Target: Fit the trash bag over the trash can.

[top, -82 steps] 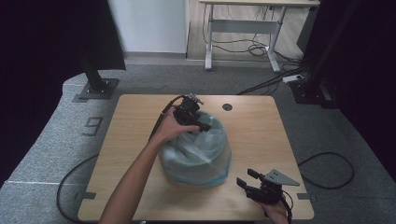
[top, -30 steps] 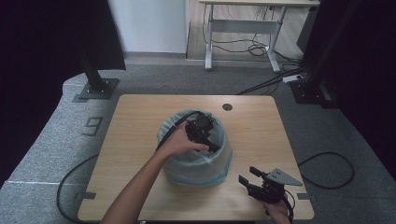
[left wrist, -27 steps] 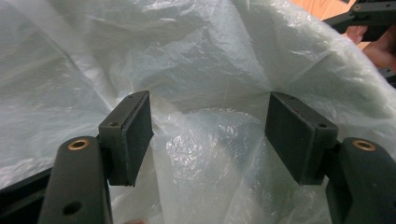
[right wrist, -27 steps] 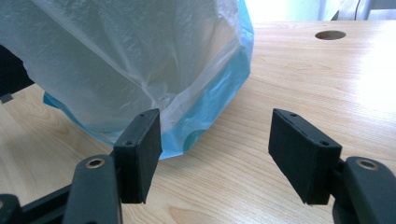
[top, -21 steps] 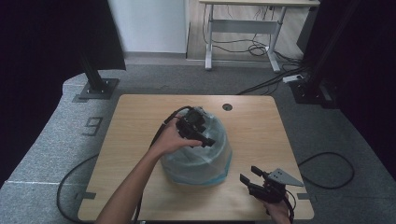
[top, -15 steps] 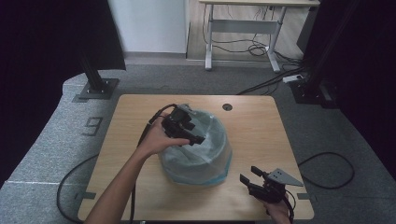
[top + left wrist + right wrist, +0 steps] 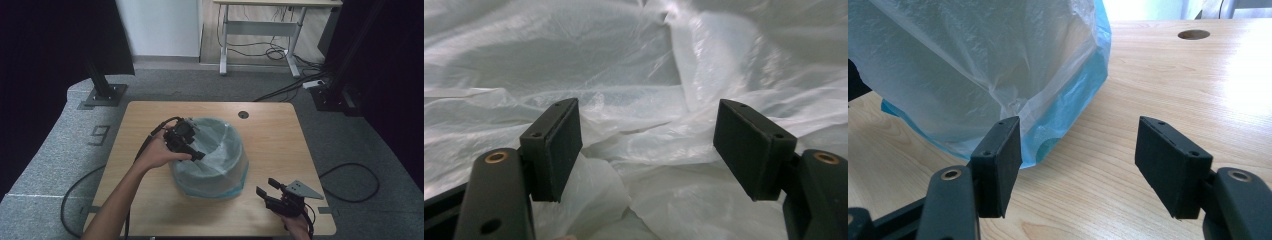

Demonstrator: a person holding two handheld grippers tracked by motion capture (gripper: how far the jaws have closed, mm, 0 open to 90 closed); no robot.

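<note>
Bin (image 7: 212, 172) lined with a clear plastic bag (image 7: 220, 145), standing near the middle of the table (image 7: 280, 135); blue film shows at its base. The left gripper (image 7: 197, 155) sits at the rim on the person's left side, pointing inward across the opening. In the left gripper view its jaws have just been opening and stand wide; crumpled bag (image 7: 639, 150) lies between and behind them, but the pads do not press on it. The right gripper (image 7: 266, 192) rests low near the table's front right corner, jaws likewise parted and empty, the bin's lower edge (image 7: 1063, 135) just ahead and to the left of them. The left hand is thus the nearer for any further work on the liner's rim. Open table lies right of and behind the bin; the front edge is close to the right gripper.
</note>
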